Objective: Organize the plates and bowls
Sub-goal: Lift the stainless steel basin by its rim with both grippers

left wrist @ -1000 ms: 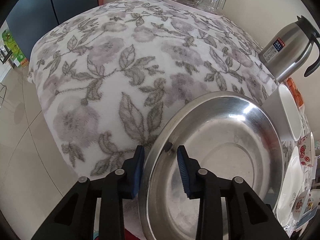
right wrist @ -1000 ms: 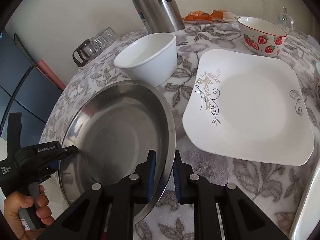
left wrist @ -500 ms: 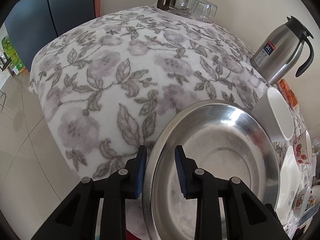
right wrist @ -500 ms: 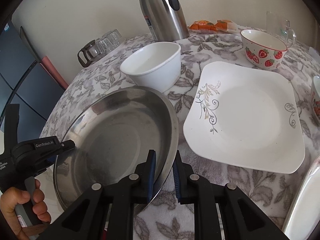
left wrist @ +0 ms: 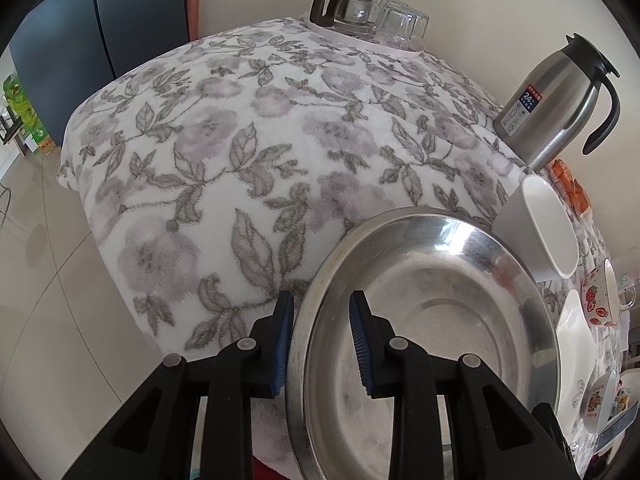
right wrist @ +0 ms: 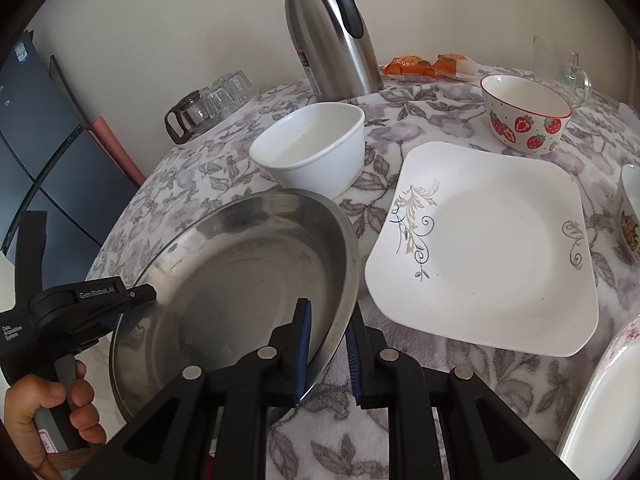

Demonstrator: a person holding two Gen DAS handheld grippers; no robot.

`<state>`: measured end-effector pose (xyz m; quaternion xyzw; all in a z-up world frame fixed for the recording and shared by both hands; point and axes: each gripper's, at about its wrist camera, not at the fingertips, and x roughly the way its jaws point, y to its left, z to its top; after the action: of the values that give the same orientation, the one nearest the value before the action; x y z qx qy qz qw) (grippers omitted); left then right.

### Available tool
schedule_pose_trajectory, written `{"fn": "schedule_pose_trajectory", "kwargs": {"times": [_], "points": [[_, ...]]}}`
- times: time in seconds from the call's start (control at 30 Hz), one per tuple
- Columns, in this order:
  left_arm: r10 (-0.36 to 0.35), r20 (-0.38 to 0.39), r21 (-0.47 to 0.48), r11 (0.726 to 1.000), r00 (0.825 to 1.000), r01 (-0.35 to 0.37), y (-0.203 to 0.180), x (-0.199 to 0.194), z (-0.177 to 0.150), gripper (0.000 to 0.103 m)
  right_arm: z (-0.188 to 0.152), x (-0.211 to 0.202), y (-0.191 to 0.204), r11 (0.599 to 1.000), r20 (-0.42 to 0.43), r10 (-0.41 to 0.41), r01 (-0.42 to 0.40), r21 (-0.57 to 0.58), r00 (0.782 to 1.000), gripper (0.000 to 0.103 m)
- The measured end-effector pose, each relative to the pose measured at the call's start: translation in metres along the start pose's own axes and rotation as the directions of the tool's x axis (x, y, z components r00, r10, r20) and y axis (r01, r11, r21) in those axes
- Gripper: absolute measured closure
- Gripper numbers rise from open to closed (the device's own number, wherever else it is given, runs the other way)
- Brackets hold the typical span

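Note:
A round steel plate (left wrist: 432, 320) (right wrist: 240, 280) is held tilted above the near left part of the table. My left gripper (left wrist: 322, 340) is shut on its left rim, and it also shows in the right wrist view (right wrist: 132, 294). My right gripper (right wrist: 328, 344) is shut on its right rim. A white bowl (right wrist: 312, 146) (left wrist: 548, 228) stands just behind the plate. A square white plate (right wrist: 492, 248) with a scroll pattern lies to the right. A strawberry bowl (right wrist: 524, 114) stands behind it.
A steel thermos jug (right wrist: 328, 32) (left wrist: 560, 104) stands at the back. A glass pot and tumblers (left wrist: 368, 12) sit on a tray at the far left corner. A glass mug (right wrist: 560, 68), orange snack packets (right wrist: 424, 66) and more crockery (right wrist: 600, 392) lie at the right. The floral tablecloth (left wrist: 224, 152) covers the table.
Both grippers have drawn back and lifted a little with the steel plate, so more of the table and the far objects show. The grip on both rims is unchanged.

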<state>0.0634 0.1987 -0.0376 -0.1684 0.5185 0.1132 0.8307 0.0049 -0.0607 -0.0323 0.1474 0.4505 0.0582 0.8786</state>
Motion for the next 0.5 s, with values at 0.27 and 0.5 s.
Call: {"fn": "schedule_pose_trajectory", "kwargs": {"times": [0.27, 0.5], "points": [[-0.008, 0.019, -0.007, 1.000, 1.000, 0.008, 0.000, -0.009, -0.002, 0.073, 0.001, -0.007, 0.000, 1.000, 0.014, 0.015, -0.015, -0.004, 1.000, 0.085], [-0.019, 0.055, -0.024, 1.000, 0.998, 0.021, 0.003, -0.024, -0.002, 0.073, 0.002, -0.015, 0.004, 0.999, 0.034, 0.027, -0.026, -0.019, 0.999, 0.085]]}}
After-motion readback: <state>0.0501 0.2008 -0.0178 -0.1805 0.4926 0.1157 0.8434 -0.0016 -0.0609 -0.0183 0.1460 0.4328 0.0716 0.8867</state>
